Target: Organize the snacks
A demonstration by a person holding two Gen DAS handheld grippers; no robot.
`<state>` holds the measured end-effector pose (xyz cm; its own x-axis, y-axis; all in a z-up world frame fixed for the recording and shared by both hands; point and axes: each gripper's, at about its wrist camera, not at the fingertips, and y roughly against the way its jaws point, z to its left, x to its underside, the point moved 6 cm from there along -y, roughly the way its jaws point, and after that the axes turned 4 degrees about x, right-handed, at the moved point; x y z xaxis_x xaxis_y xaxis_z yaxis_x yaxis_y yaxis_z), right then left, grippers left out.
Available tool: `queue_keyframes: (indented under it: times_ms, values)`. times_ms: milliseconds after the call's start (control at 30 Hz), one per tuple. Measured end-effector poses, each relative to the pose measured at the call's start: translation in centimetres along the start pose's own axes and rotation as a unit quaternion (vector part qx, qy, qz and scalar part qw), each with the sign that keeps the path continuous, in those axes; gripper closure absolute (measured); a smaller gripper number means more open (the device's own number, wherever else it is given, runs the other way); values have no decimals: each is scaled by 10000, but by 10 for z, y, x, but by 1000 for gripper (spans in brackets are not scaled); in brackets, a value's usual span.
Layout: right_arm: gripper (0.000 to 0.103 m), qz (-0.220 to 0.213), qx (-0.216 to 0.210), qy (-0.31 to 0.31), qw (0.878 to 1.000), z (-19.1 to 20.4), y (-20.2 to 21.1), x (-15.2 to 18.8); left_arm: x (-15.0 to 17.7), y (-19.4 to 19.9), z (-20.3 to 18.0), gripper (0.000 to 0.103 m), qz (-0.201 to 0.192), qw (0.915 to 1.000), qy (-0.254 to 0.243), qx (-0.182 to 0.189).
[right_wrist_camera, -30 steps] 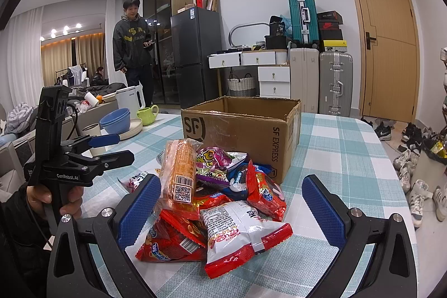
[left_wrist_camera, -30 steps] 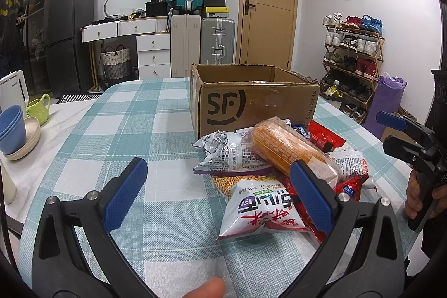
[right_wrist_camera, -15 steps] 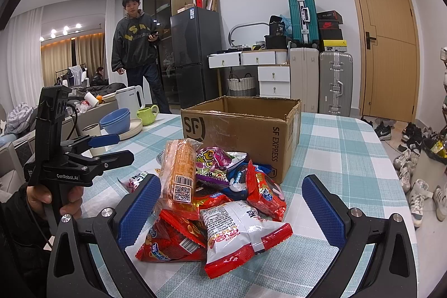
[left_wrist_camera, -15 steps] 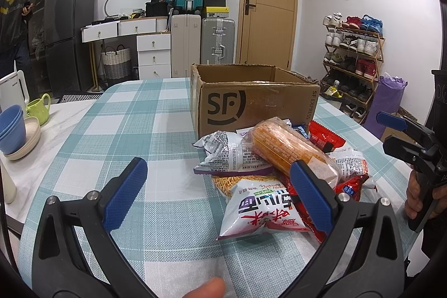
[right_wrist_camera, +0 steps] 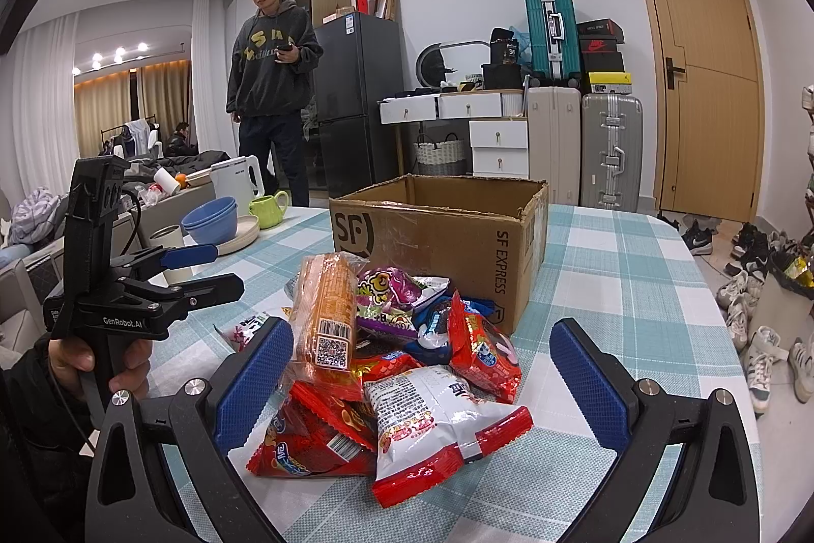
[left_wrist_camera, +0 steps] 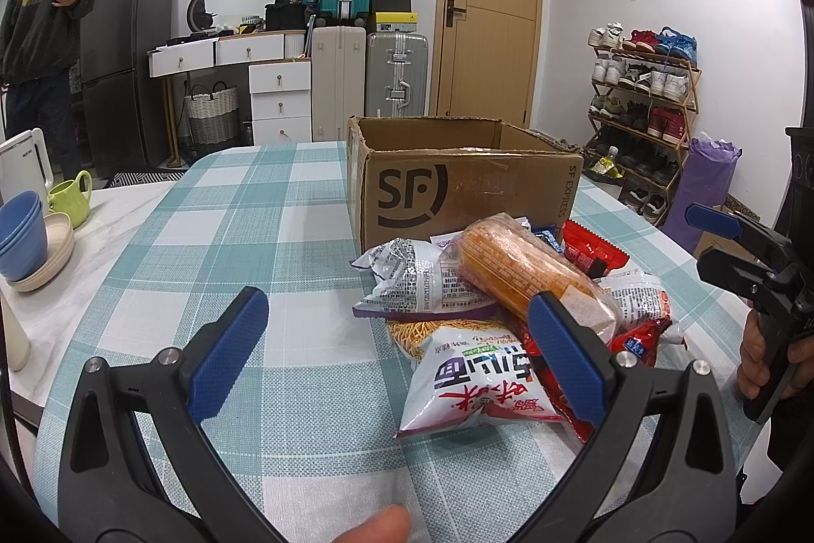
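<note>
A pile of snack bags [left_wrist_camera: 488, 314] lies on the checked tablecloth in front of an open SF cardboard box [left_wrist_camera: 458, 181]. On top is an orange cracker pack [left_wrist_camera: 524, 273], with a white and red bag [left_wrist_camera: 473, 385] nearest me. My left gripper [left_wrist_camera: 397, 354] is open and empty, just short of the pile. In the right wrist view the pile [right_wrist_camera: 397, 365] lies before my open, empty right gripper [right_wrist_camera: 422, 385]; the box [right_wrist_camera: 437, 232] stands behind it. The left gripper also shows in that view [right_wrist_camera: 203, 268], and the right gripper at the left wrist view's edge [left_wrist_camera: 712, 237].
Blue bowls [left_wrist_camera: 20, 232], a green cup [left_wrist_camera: 71, 197] and a white kettle [left_wrist_camera: 23, 166] stand at the table's left side. A person in a dark hoodie [right_wrist_camera: 269, 85] stands beyond the table. Suitcases, drawers, a fridge and a shoe rack [left_wrist_camera: 641, 105] line the walls.
Both grippers have stayed still and open. The person in the hoodie has walked closer to the table.
</note>
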<state>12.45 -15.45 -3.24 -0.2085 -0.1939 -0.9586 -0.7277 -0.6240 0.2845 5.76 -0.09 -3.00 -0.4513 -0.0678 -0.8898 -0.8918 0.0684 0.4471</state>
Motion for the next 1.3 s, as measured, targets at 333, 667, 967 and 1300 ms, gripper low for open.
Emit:
queue_keyframes:
  times_ms: [333, 667, 967, 1300]
  values:
    - [0, -1, 2, 4, 10000, 1, 1, 0, 0, -1, -1, 1, -5, 10000, -2, -8]
    - [0, 63, -21, -165, 9998, -3, -3, 3, 2, 0, -1, 1, 11, 10000, 6, -9]
    - [0, 652, 322, -238, 9971, -12, -15, 6, 5, -7, 2, 1, 234, 9997, 65, 36]
    - [0, 1579, 519, -173, 9859, -20, -38, 28, 16, -28, -12, 1, 944, 9955, -58, 10]
